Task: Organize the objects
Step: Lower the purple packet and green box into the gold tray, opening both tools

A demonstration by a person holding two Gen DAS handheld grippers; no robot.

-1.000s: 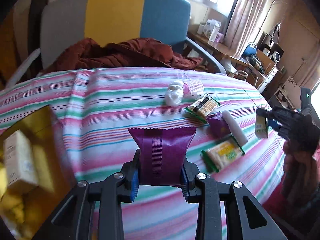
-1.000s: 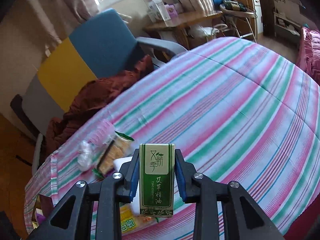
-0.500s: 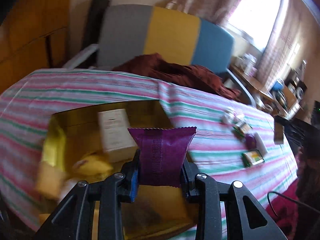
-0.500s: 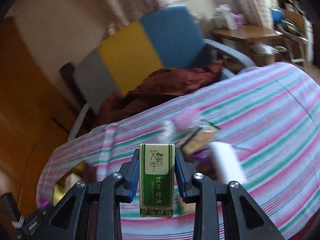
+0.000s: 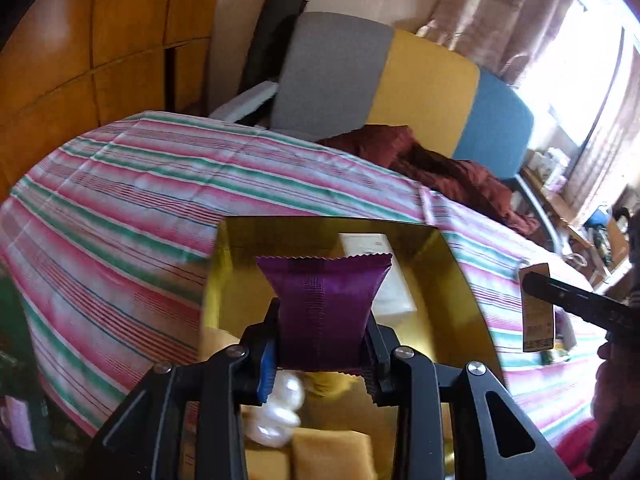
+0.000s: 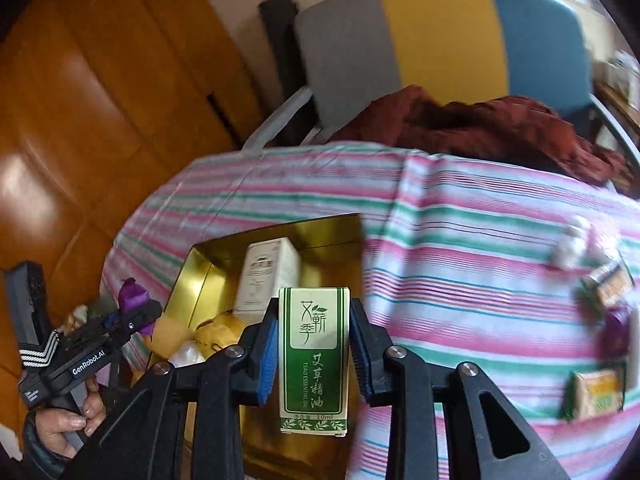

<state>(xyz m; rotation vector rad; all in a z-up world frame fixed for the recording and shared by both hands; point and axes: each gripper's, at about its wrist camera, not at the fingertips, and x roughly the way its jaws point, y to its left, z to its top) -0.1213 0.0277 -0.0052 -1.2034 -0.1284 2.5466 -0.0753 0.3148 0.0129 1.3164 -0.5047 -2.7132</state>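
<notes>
My left gripper (image 5: 320, 354) is shut on a purple snack packet (image 5: 324, 304) and holds it over the open gold box (image 5: 460, 280). The box holds a white carton (image 5: 380, 276), a pearly white object (image 5: 280, 412) and yellow items (image 5: 332, 456). My right gripper (image 6: 314, 356) is shut on a green and white essential oil box (image 6: 314, 356), held above the gold box's (image 6: 320, 232) right side. The left gripper (image 6: 132, 316) with the purple packet shows at the left in the right wrist view. The right gripper with the oil box (image 5: 538, 308) shows at the right in the left wrist view.
The box sits on a striped bedspread (image 5: 140, 208). Snack packets (image 6: 596, 394), a white wrapped item (image 6: 570, 240) and a purple packet (image 6: 618, 324) lie on the cover to the right. A grey, yellow and blue chair (image 6: 440, 32) with a red cloth (image 6: 480, 128) stands behind. Wooden cabinets (image 6: 80, 100) are at the left.
Both grippers have swung left from the loose items to the gold box, each still holding its object. The left gripper now hangs over the box's inside.
</notes>
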